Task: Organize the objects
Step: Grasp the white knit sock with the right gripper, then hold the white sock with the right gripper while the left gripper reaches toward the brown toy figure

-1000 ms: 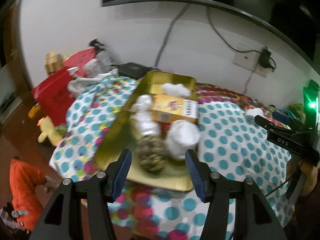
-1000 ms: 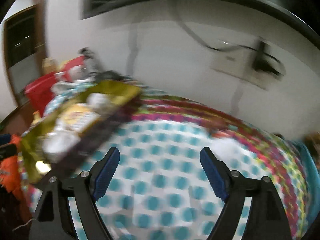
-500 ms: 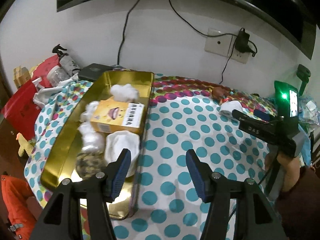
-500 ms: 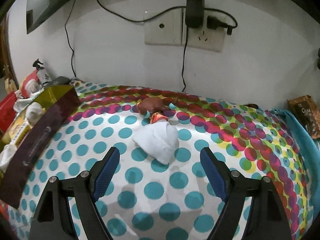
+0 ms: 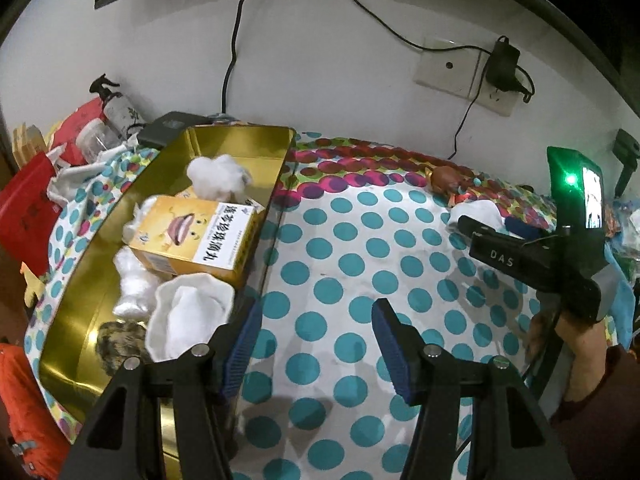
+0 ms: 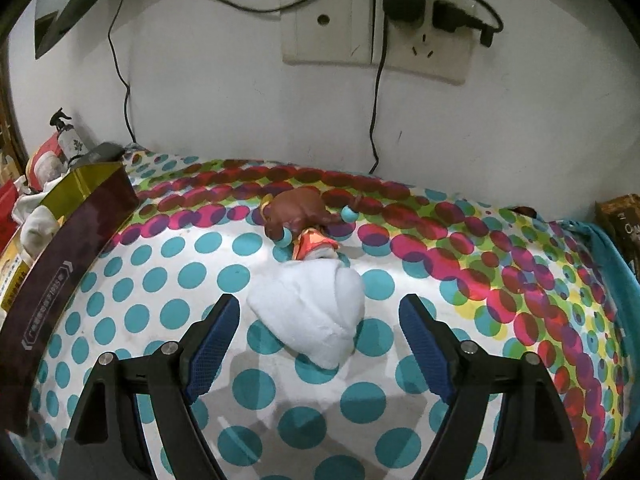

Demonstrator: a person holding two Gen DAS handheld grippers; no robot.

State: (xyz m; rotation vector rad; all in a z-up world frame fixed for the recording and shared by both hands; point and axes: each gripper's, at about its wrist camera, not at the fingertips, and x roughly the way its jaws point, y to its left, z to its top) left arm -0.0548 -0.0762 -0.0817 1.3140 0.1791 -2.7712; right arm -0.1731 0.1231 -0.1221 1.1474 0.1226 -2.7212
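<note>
Two loose things remain on the dotted cloth [image 6: 168, 316] near the wall: a white folded cloth [image 6: 316, 312] and, touching its far end, a brown toy figure [image 6: 298, 210]. The right gripper [image 6: 320, 344] hangs over the white cloth, jaws closing, pads not yet on it. It looks soft and light, best pinched across its thick middle. The left gripper [image 5: 316, 344] stands open and empty beside the gold tray [image 5: 236, 142]. What lies under the tray's yellow box [image 5: 196, 240] is hidden.

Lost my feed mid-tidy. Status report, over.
Right gripper closing, white cloth bundle between its pads, untouched. Left gripper open, empty, beside gold tray. Brown toy just behind bundle.
</note>
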